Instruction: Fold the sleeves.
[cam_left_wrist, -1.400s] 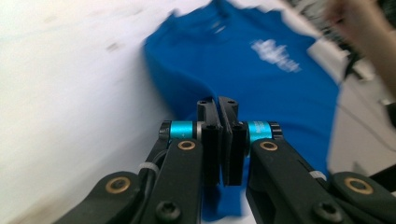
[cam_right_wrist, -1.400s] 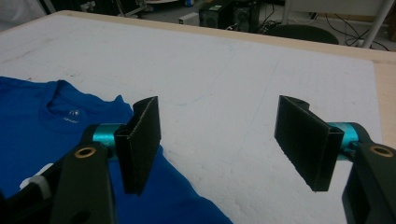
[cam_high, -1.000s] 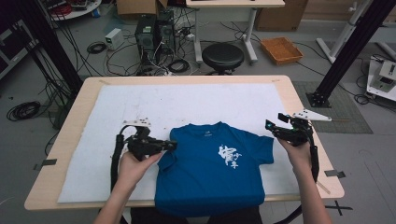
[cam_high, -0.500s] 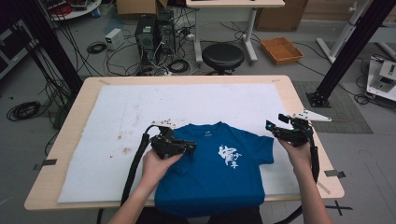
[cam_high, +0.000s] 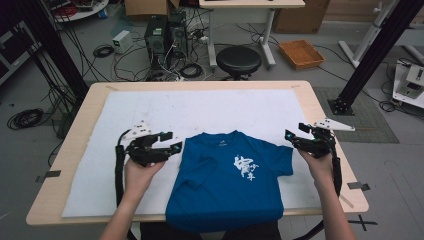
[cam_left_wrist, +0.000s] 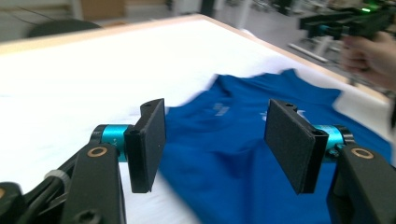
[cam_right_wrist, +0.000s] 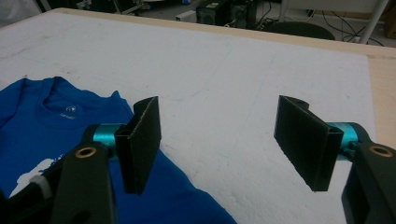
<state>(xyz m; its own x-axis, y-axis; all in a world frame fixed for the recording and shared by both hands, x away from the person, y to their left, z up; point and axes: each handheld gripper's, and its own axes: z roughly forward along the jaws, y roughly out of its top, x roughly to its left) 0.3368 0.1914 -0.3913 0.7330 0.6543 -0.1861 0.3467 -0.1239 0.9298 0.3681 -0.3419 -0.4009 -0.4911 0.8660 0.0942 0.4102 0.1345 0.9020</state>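
A blue T-shirt (cam_high: 230, 185) with white print lies flat at the front middle of the table, its hem over the near edge. Its left sleeve lies folded in over the chest. My left gripper (cam_high: 175, 141) hovers open just off the shirt's left shoulder. In the left gripper view the jaws (cam_left_wrist: 217, 123) stand wide apart and the blue T-shirt (cam_left_wrist: 243, 140) spreads out beyond them. My right gripper (cam_high: 291, 136) is open beside the right sleeve. The right gripper view (cam_right_wrist: 219, 123) has the T-shirt (cam_right_wrist: 46, 126) at its left, with the sleeve under the left jaw.
A white mat (cam_high: 210, 110) covers most of the wooden table (cam_high: 320, 107). Behind the table on the floor are a black stool (cam_high: 239, 61), computer towers (cam_high: 165, 32), cables and an orange tray (cam_high: 301, 52). A black frame post (cam_high: 370, 55) stands at the right.
My left gripper swung right over the shirt, then came back to its left edge. The left sleeve now lies folded inward. The right gripper has stayed put.
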